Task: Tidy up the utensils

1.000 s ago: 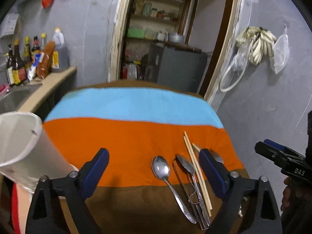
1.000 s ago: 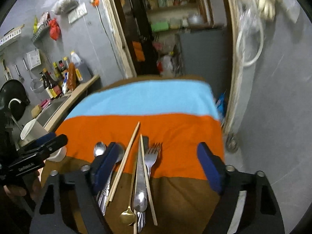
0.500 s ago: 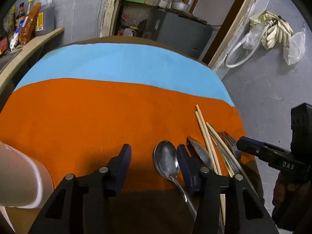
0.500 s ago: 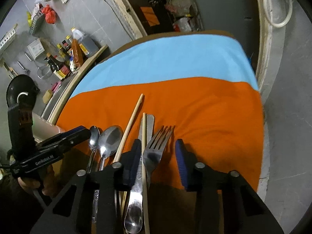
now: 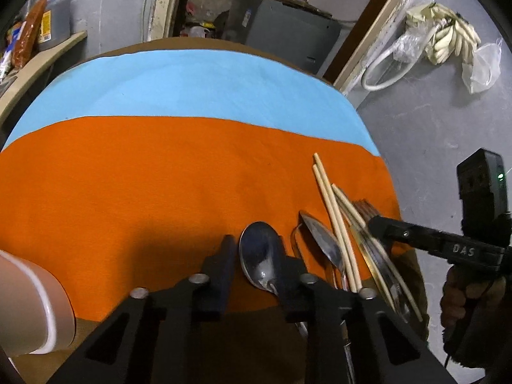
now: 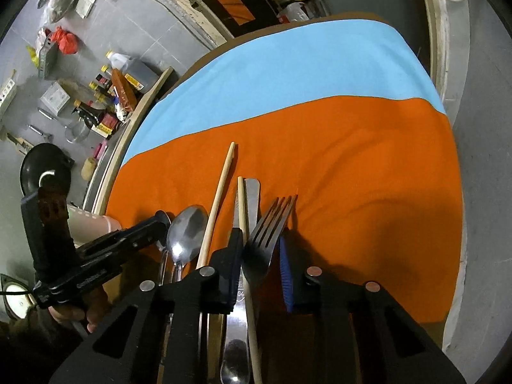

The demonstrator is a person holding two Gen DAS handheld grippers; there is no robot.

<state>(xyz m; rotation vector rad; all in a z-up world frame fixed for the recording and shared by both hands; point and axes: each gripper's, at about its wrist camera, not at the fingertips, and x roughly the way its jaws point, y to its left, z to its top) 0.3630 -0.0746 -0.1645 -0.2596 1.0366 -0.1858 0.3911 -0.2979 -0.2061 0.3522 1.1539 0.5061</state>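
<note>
Utensils lie bunched at the near edge of the striped cloth. In the left wrist view my left gripper (image 5: 254, 252) is low over a steel spoon (image 5: 259, 257), jaws narrowly apart around its bowl and neck. A second spoon (image 5: 321, 244) and two chopsticks (image 5: 332, 211) lie to its right. In the right wrist view my right gripper (image 6: 260, 256) has its jaws close on either side of a fork (image 6: 267, 233). A knife (image 6: 252, 198), chopsticks (image 6: 220, 192) and a spoon (image 6: 187, 228) lie just left. The left gripper's fingers (image 6: 153, 224) show there too.
A pale cup (image 5: 35, 304) stands at the table's near left. The cloth (image 5: 160, 176) has blue, orange and brown bands. A counter with bottles (image 6: 112, 92) runs along the left wall. A doorway and grey cabinet (image 5: 281, 38) lie beyond the table.
Both grippers have dropped down to the utensils and their jaws have narrowed, the left around the spoon, the right around the fork.
</note>
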